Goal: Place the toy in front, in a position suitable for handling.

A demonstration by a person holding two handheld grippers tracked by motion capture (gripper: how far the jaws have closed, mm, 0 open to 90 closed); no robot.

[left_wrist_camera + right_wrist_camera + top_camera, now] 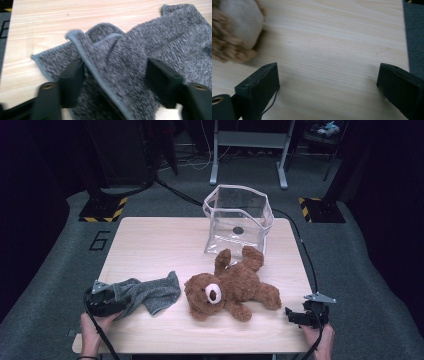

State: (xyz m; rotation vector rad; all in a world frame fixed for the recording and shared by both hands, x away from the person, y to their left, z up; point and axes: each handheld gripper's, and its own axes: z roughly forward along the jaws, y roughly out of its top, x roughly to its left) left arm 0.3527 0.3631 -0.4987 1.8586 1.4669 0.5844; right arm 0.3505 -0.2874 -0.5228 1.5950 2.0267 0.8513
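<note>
My left tongs (115,82) are spread wide with the grey cloth (147,292) lying loose between the jaws, not pinched. The cloth sits at about 8 o'clock on the table (165,245). I think I should lift straight up so no fold snags. My right tongs (328,87) are spread over bare wood at 4 o'clock. I count one cloth, one teddy bear (227,287), one clear bag (239,220), two tongs

We hold our left gripper (117,301) low at the near left, jaws spread wide and pointing right, our left hand (95,327) behind it. Our right gripper (292,316) sits at the near right, jaws wide apart and pointing left, right hand (320,337) gripping its rear.
</note>
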